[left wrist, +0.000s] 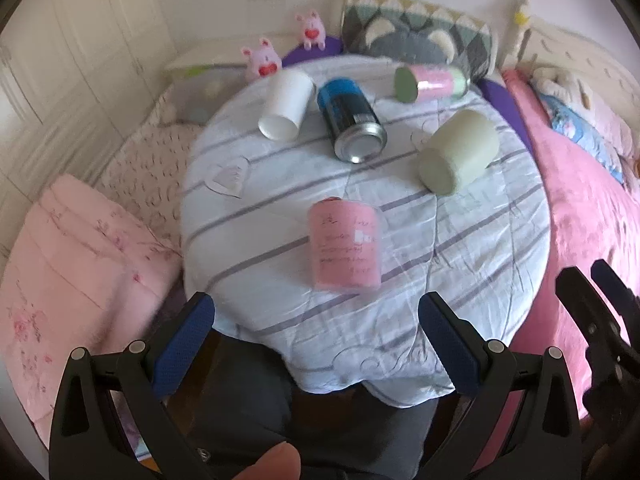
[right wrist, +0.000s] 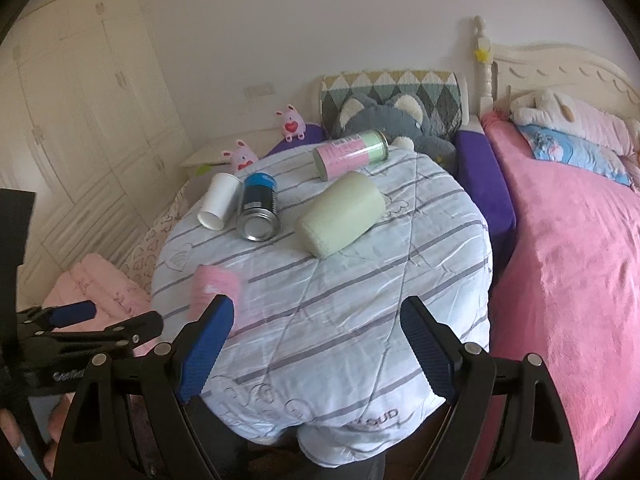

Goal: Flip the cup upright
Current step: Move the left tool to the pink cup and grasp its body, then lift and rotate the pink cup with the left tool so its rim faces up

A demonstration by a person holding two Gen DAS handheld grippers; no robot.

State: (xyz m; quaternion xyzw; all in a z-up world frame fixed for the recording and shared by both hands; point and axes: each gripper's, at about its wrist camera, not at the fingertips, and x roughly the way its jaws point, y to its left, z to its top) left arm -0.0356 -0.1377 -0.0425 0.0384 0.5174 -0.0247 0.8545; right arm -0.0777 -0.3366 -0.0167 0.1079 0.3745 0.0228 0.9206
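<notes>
Lying on its side on the striped cloth (left wrist: 280, 208), the pink cup (left wrist: 345, 246) sits just past the left gripper (left wrist: 316, 344), both grippers' jaws wide, holding nothing.

Embroidered letters reading "OUD" stood on the striped cloth (right wrist: 376, 414) just below the right fingers. Print on the pink cup (left wrist: 346, 250), ahead of the left fingers, was illegible.

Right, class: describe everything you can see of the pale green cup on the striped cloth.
The pale green cup is plain, matt and tapered, lying on its side on the striped cloth. One flat, closed end faces the cameras. It sits apart from the blue can on its left, and neither gripper touches it.
</notes>
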